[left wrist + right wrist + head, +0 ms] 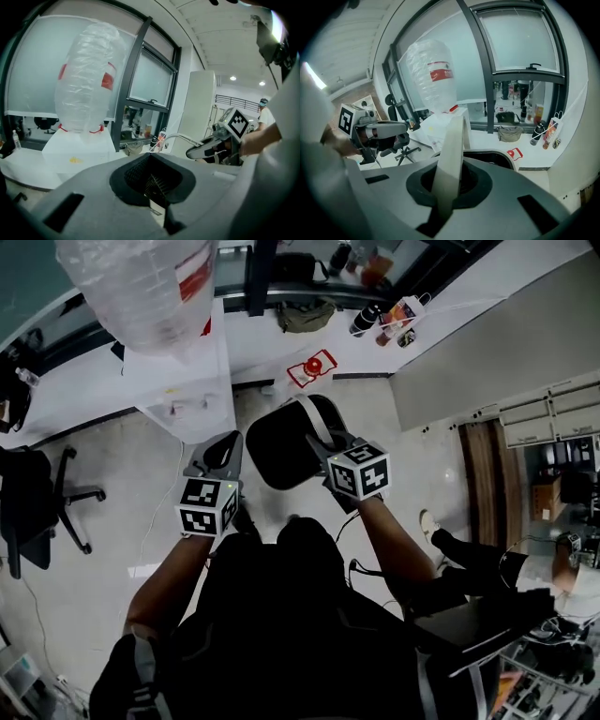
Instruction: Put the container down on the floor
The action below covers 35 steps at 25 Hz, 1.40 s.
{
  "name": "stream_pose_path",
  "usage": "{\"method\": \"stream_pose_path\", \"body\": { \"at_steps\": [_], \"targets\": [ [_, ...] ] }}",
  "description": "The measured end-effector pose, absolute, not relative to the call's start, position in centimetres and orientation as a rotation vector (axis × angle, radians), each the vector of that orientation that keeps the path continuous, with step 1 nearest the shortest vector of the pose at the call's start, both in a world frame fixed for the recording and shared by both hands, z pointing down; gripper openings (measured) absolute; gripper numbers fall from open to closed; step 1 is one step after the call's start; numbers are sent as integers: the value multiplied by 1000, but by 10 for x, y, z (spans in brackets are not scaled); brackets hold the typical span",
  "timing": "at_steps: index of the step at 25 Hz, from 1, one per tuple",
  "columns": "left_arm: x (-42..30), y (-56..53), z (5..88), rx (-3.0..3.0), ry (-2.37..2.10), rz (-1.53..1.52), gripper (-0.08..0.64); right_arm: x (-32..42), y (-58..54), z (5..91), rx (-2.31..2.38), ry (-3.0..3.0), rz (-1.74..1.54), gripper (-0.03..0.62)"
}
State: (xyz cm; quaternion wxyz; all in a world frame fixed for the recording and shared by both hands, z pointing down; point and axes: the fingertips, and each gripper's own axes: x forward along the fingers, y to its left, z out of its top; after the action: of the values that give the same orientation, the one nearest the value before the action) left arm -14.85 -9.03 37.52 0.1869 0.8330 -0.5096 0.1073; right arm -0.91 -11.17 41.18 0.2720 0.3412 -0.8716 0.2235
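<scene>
Black container with a white strip at its rim hangs in front of the person, off the floor as far as I can judge. It sits between the 2 grippers.

Right gripper: jaws clamped on that white strip, which runs straight up through them in the right gripper view. The container's dark mouth lies just beyond the jaws.

Left gripper: just beside the container's left side, whether touching it I cannot tell. Jaws look pressed together with nothing between them.

So only 1 claw carries the load, the right. The container lies ahead of and below that claw, hanging from the strip, which runs away from the person. Pale floor directly under it looks bare. The next move is probably a straight lowering by the right hand. The risk is swing, since the grip is at 1 edge.
</scene>
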Motion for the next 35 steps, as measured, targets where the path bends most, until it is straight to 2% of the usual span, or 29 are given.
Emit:
{"method": "stream_pose_path", "body": {
  "at_steps": [18, 35],
  "targets": [
    [-128, -149, 478, 2058, -1622, 350, 11, -11, -171, 541, 461, -2334, 417, 8],
    [-105, -172, 638, 1983, -1511, 510, 11, -11, -194, 683, 258, -2300, 344, 8]
  ]
}}
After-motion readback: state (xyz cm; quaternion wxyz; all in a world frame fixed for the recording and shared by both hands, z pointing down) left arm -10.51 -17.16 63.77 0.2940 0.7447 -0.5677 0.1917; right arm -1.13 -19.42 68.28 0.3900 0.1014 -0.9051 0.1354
